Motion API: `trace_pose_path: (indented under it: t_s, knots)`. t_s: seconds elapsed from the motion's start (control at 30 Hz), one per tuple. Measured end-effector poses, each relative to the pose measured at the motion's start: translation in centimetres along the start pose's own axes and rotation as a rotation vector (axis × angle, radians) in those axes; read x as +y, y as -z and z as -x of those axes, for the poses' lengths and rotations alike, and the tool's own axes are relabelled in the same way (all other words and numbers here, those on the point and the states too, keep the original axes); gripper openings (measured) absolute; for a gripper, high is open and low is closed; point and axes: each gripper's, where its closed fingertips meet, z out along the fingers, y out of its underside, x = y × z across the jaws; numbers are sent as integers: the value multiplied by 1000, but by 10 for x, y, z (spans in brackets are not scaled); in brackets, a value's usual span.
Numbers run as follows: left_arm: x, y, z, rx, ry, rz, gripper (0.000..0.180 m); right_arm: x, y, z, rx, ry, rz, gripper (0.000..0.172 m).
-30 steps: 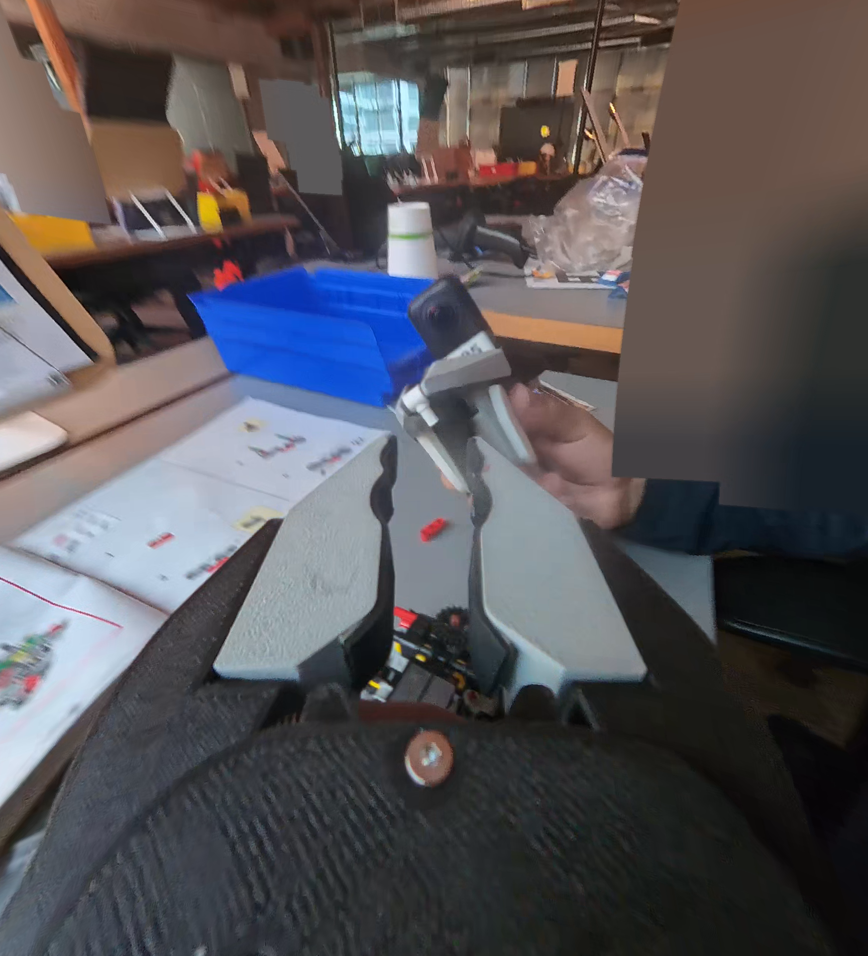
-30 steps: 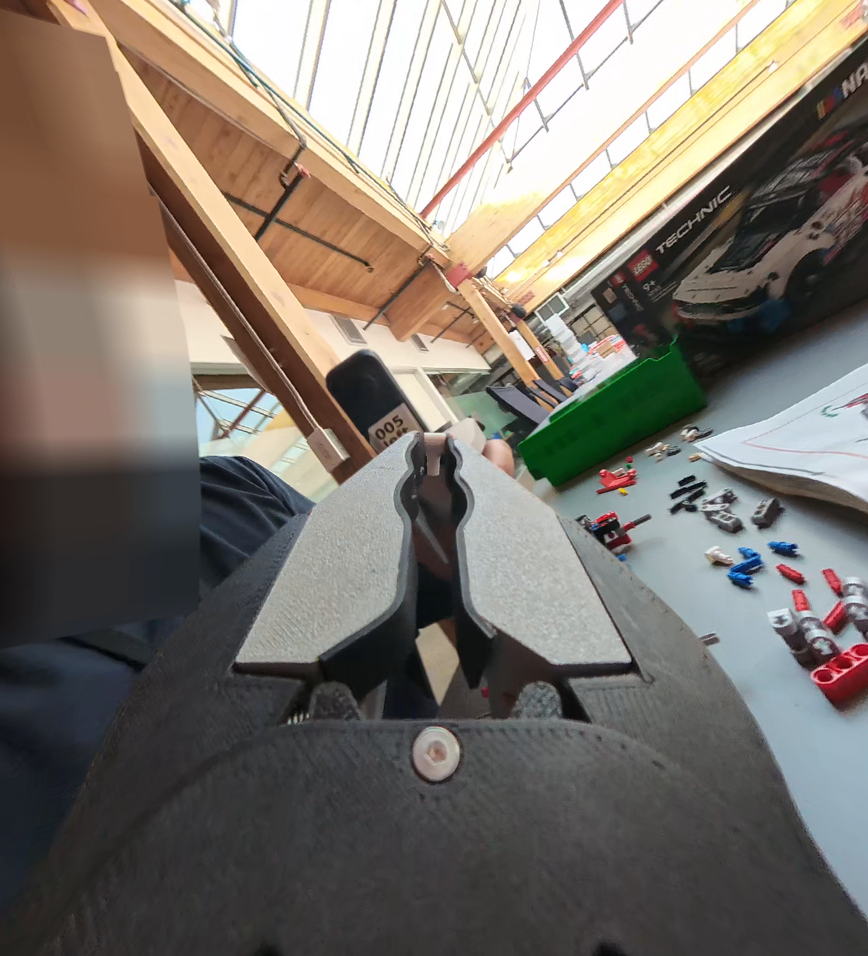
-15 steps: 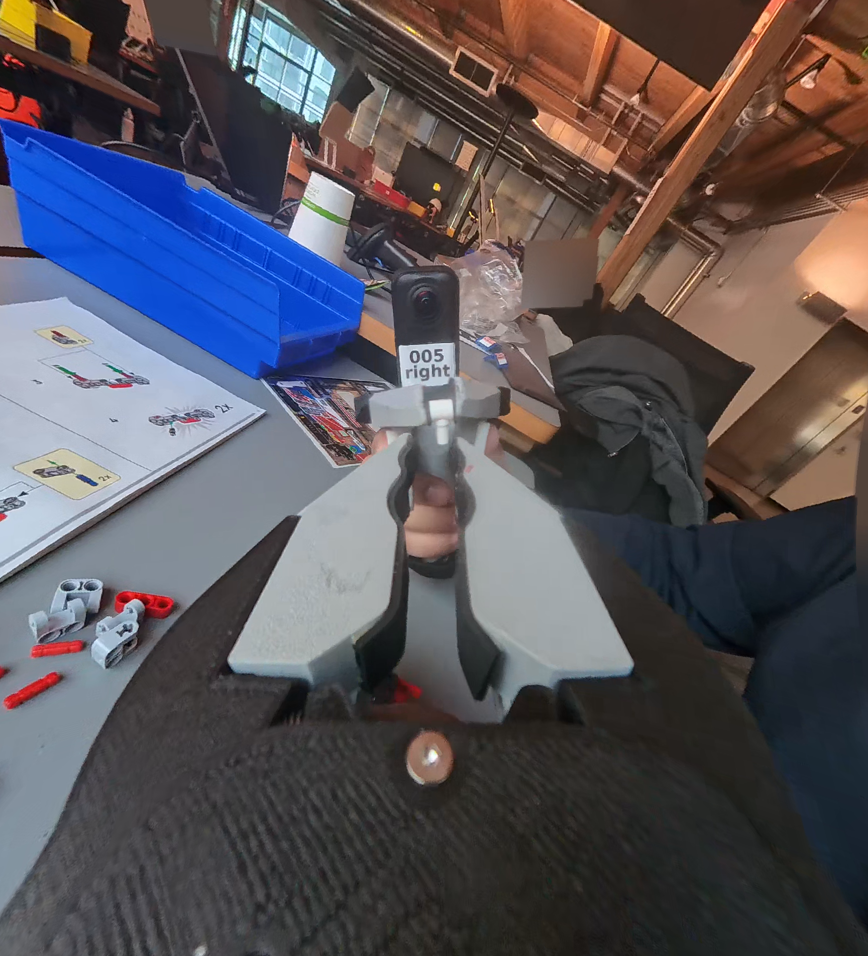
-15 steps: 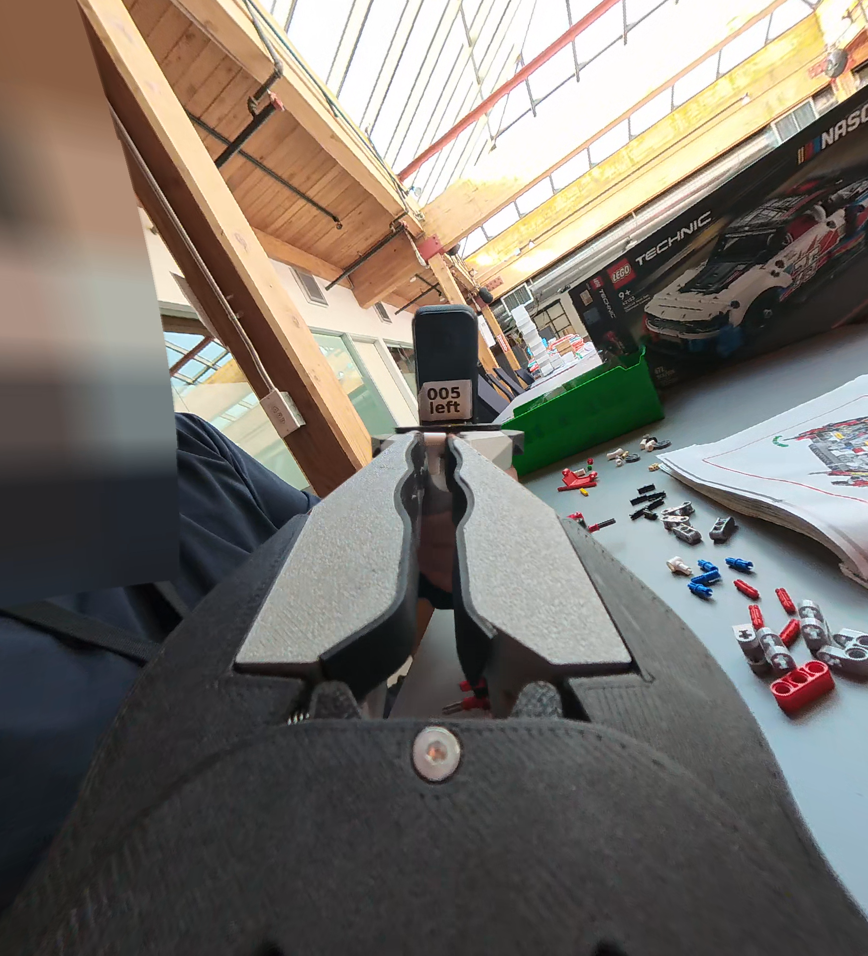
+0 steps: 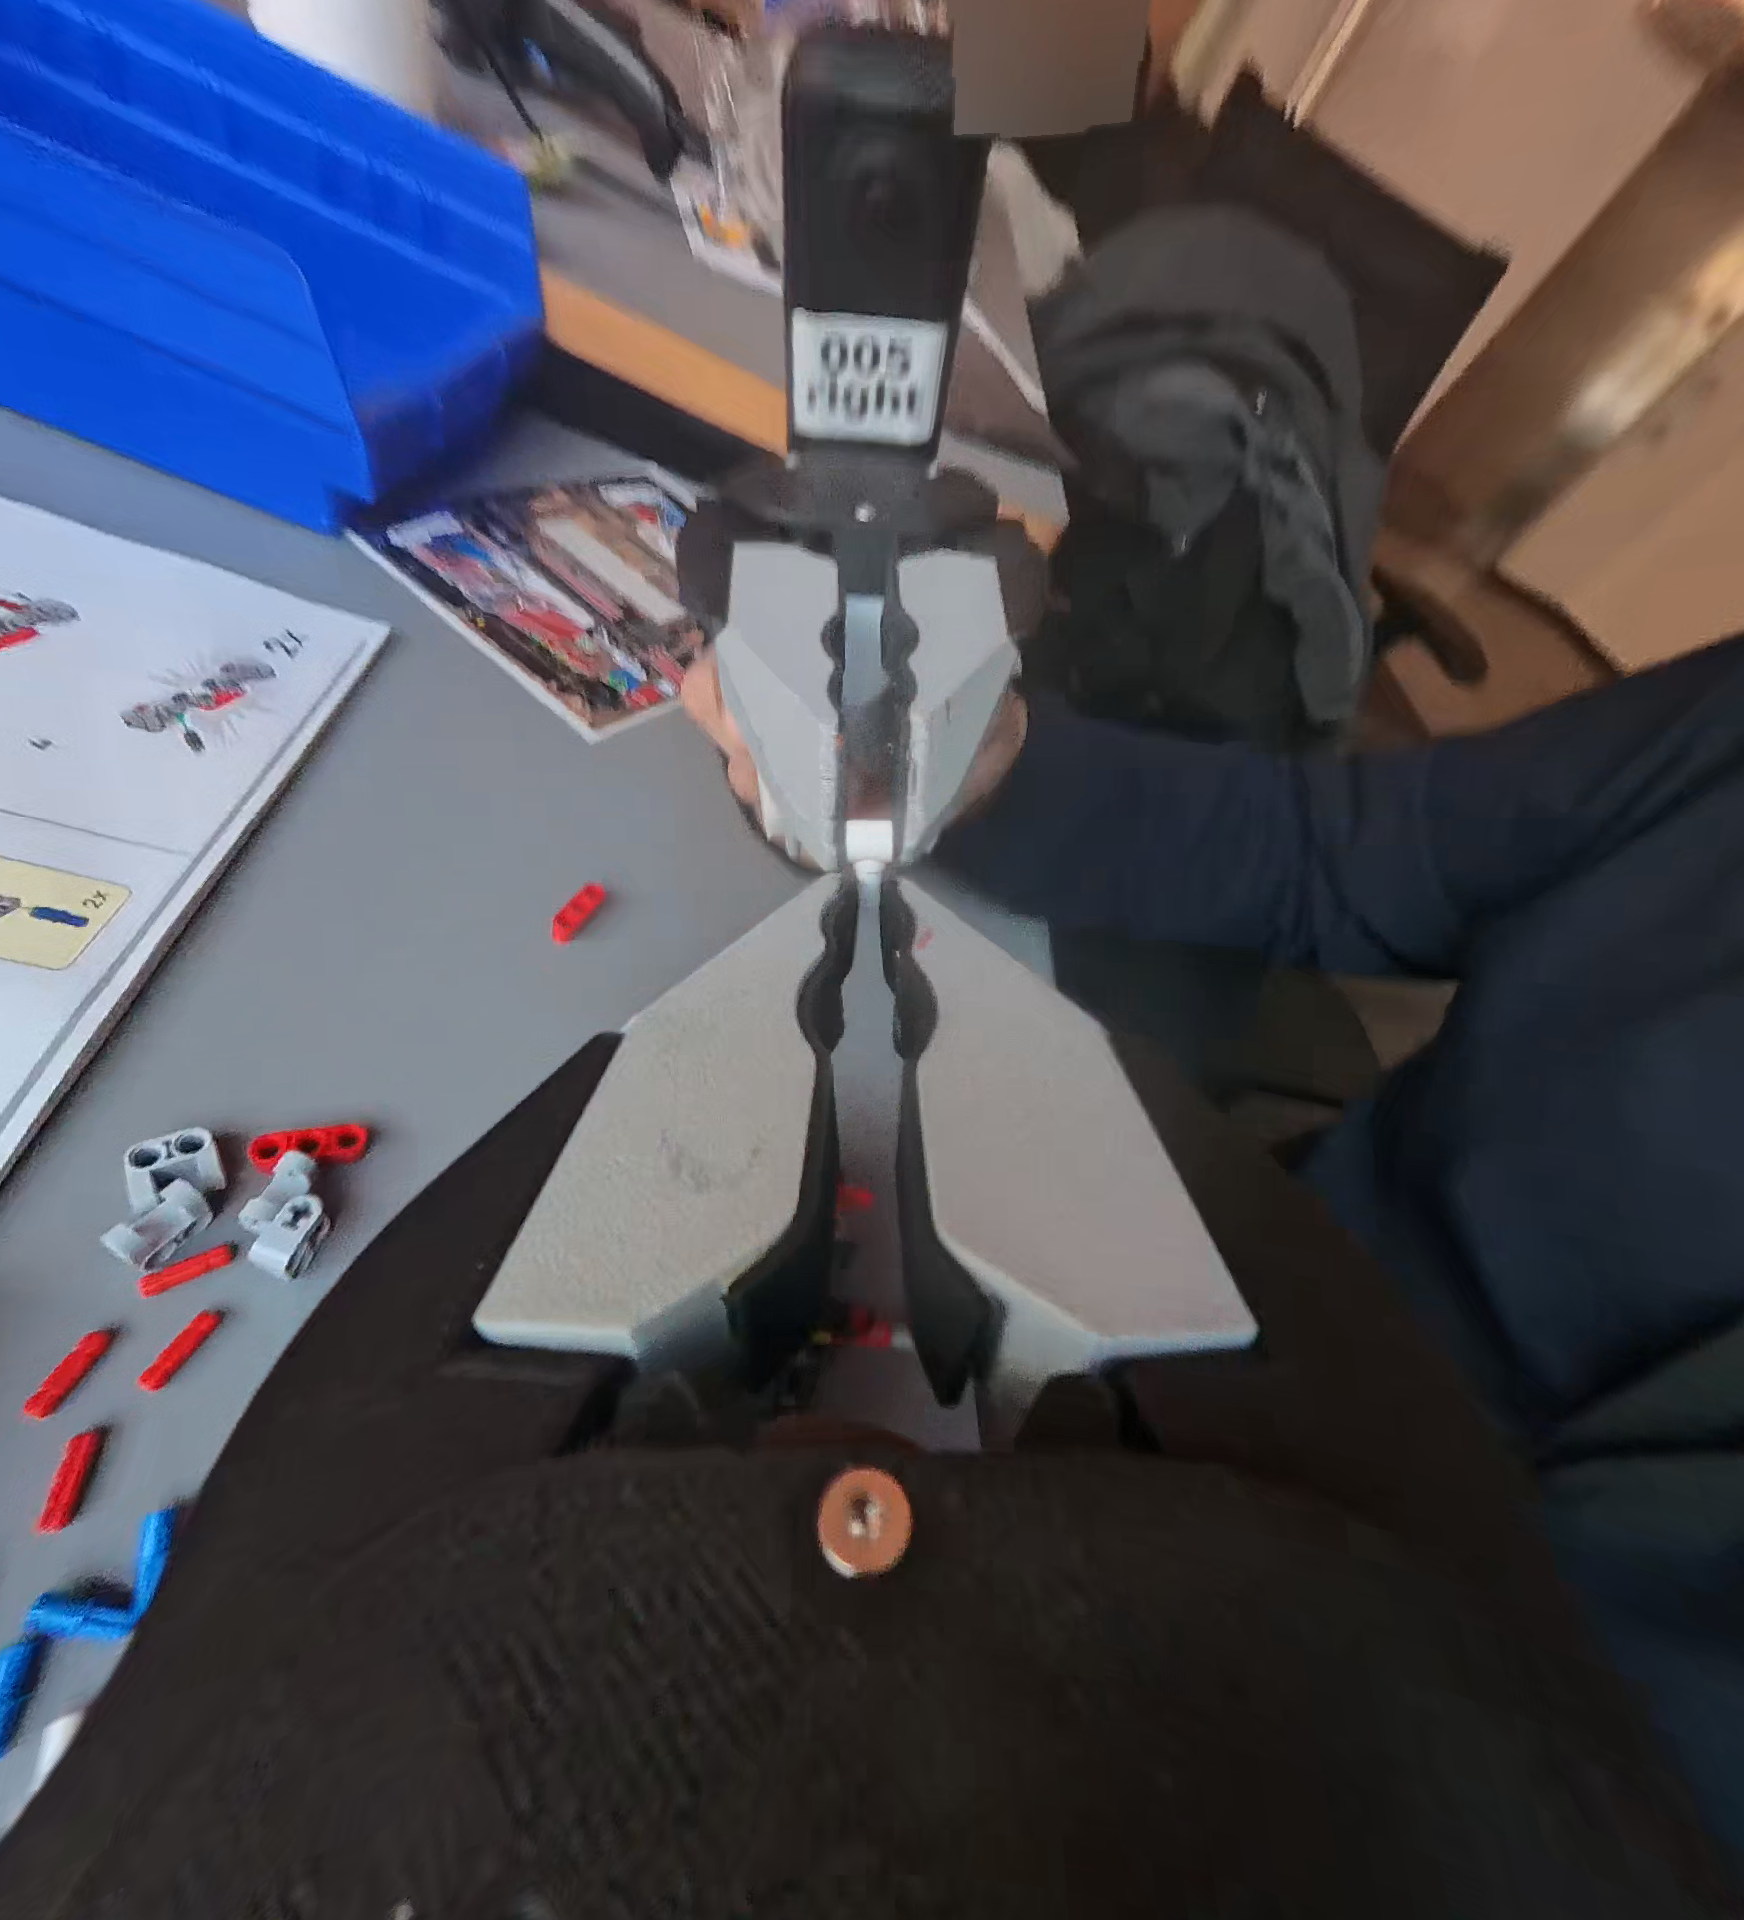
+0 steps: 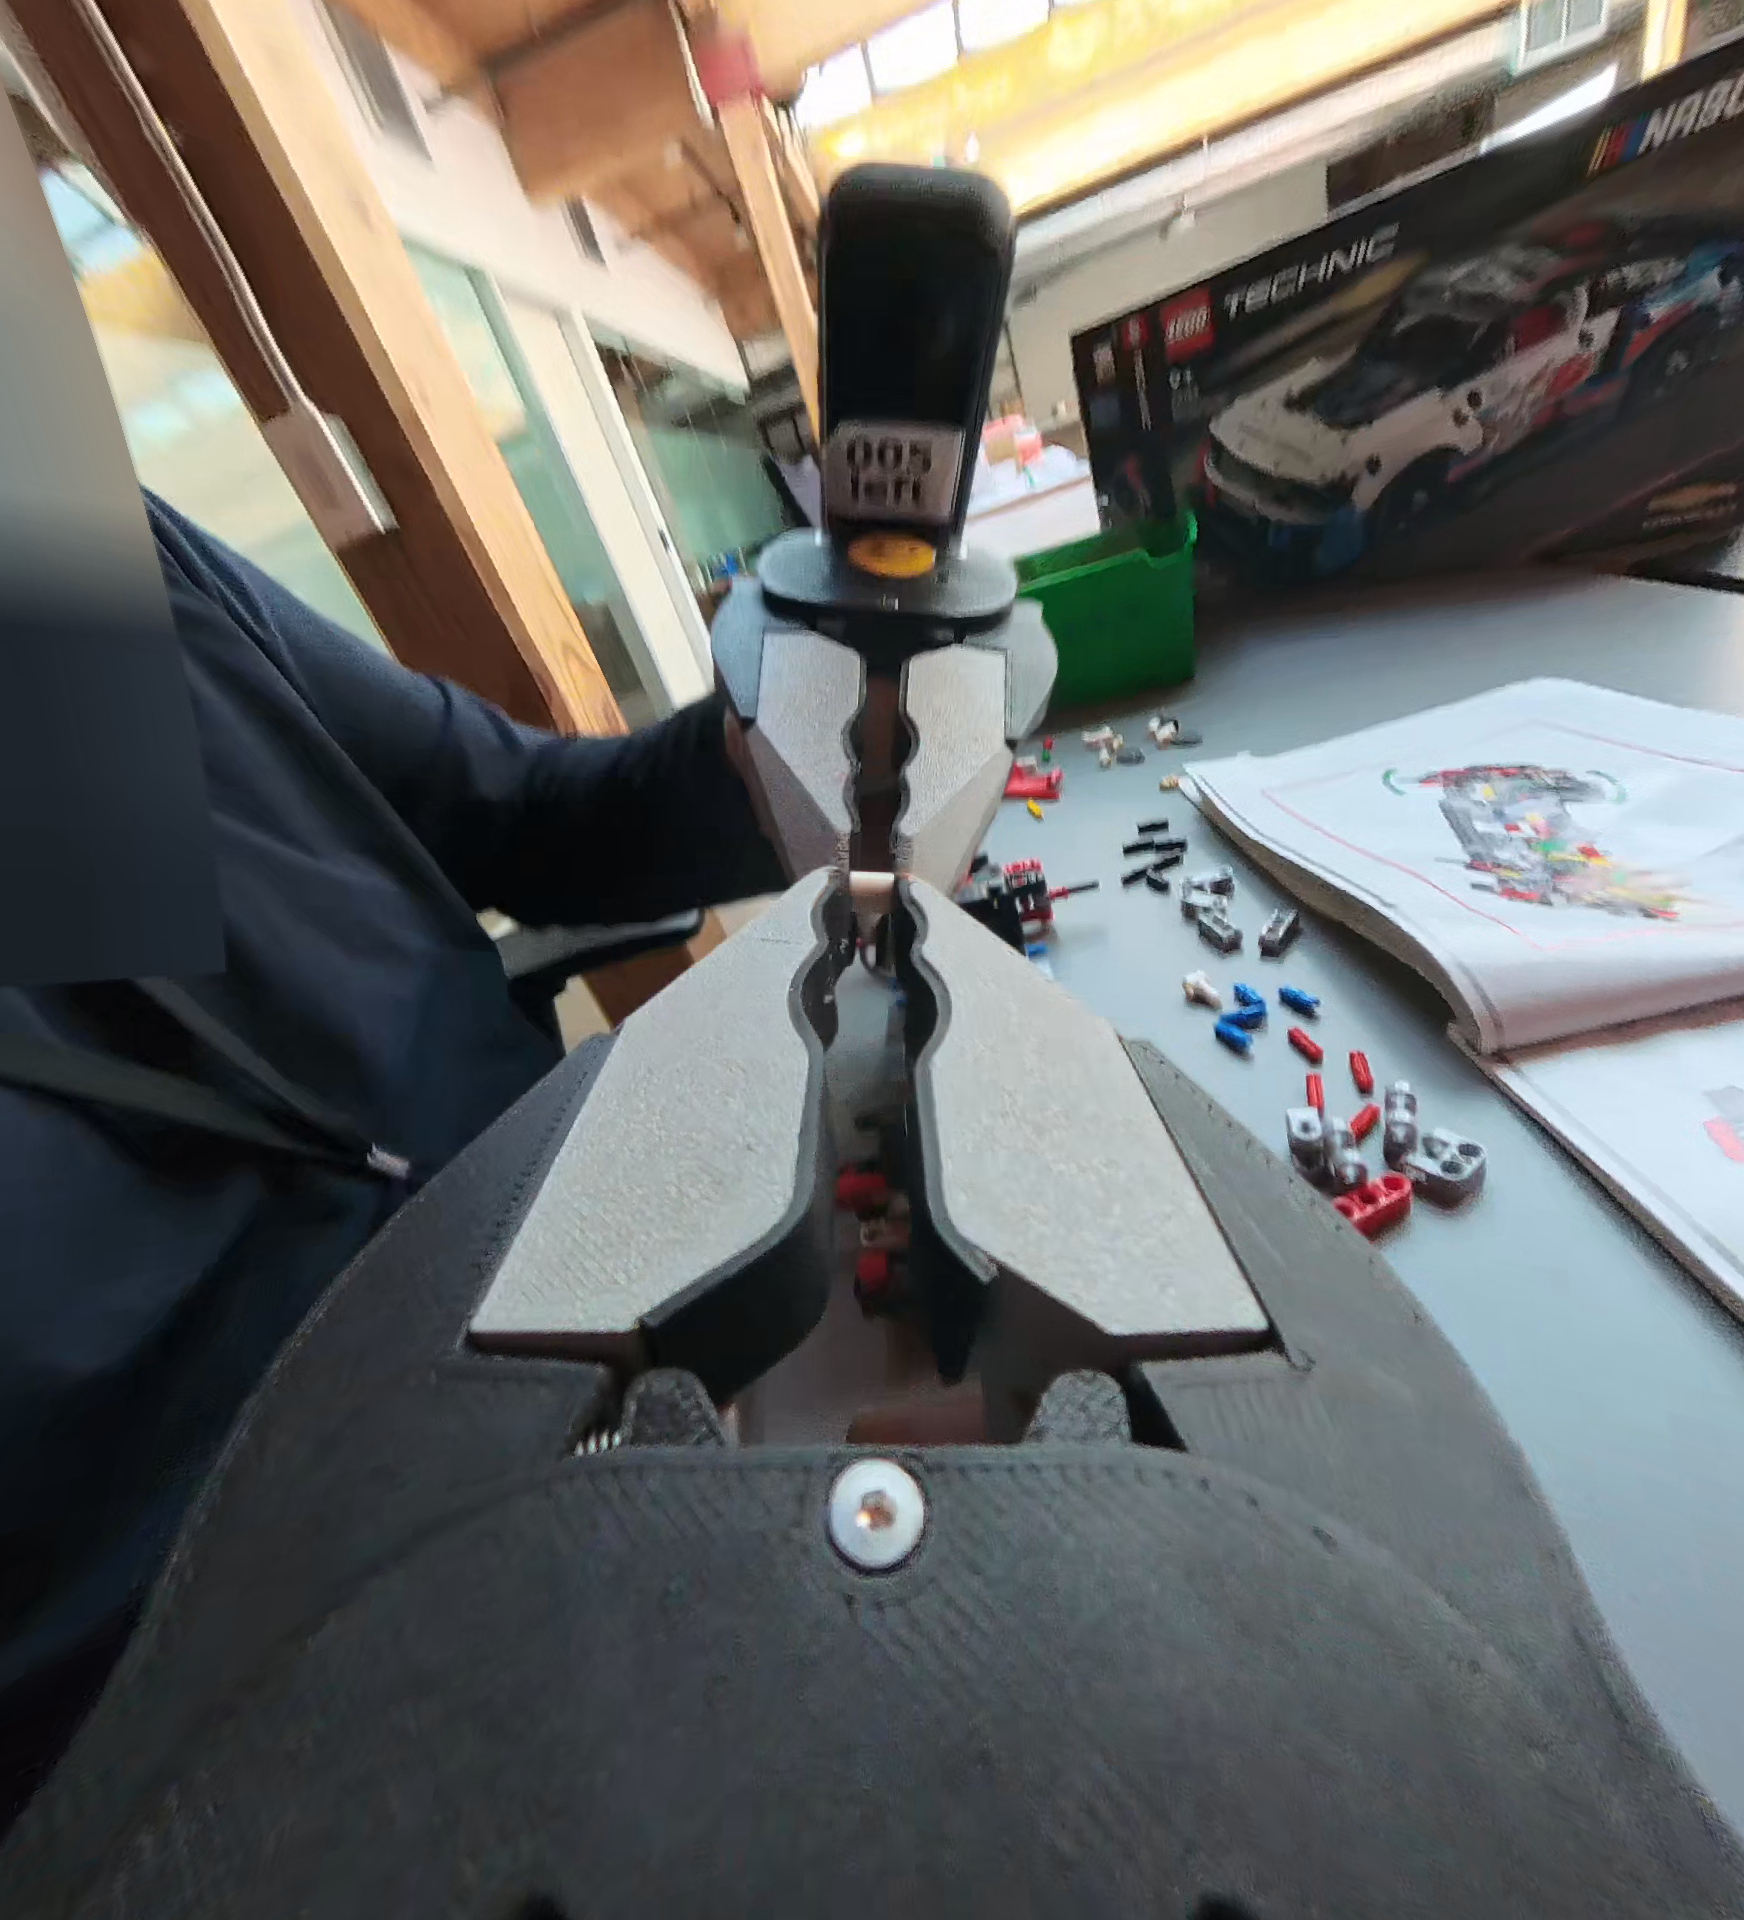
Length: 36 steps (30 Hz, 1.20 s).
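My left tool (image 5: 866,883) and right tool (image 6: 873,894) met tip to tip above the grey surface (image 5: 411,831), with a small white peg (image 6: 870,889) between them. The right tool's fingertips pinched the peg's wider end. The left tool's fingertips stood almost pressed together around the peg's thin end (image 5: 866,871); blur kept me from telling whether they gripped it. Left of the peg lay the blue bin (image 5: 172,260), the open instruction booklet (image 5: 68,779), one red beam (image 5: 578,912), grey connectors (image 5: 213,1195), and red pins (image 5: 120,1351). Right of the peg I saw a dark blue sleeve (image 5: 1367,831).
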Motion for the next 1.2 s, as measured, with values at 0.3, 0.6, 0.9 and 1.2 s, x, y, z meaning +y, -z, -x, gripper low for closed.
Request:
trace_pose_path:
  t_s: [0.3, 0.6, 0.9, 1.2]
  knots:
    - [21, -6, -6, -33, -216, 351, 1, 24, 6, 9, 124, 171, 316, 5]
    - [25, -18, -6, -3, -207, 439, 1, 31, 17, 9, 207, 187, 401, 6]
    - [24, -23, -8, -16, -226, 447, 2, 31, 24, 12, 229, 201, 396, 9]
    - [25, -23, -9, -37, -244, 469, 2, 32, 22, 11, 256, 253, 428, 5]
